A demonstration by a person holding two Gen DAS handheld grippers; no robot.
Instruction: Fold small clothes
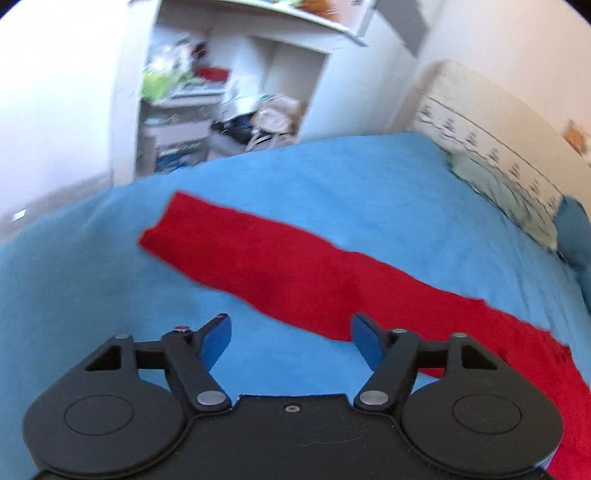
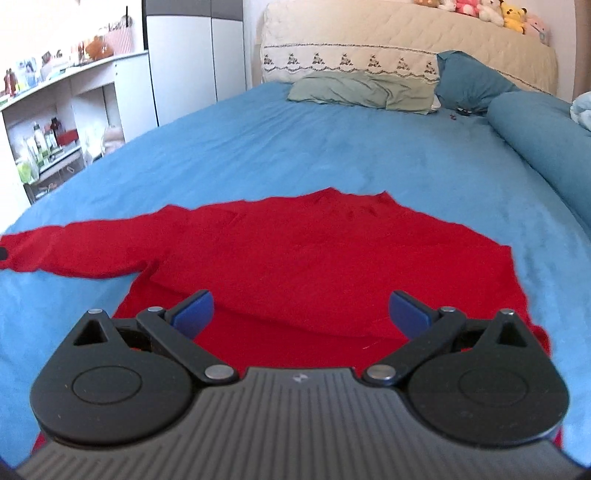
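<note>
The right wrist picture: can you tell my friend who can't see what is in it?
A red sweater lies flat on a blue bedspread, one sleeve stretched out to the picture's left. The right claw hovers open over the sweater's near edge, holding nothing. Farther back lie a green pillow and a beige headboard topped with stuffed toys.

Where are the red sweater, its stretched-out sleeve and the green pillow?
red sweater (image 2: 314, 251): right wrist view, middle of body.
sleeve (image 1: 280, 266): left wrist view, mid-length.
green pillow (image 2: 362, 90): right wrist view, centre of its top.
</note>
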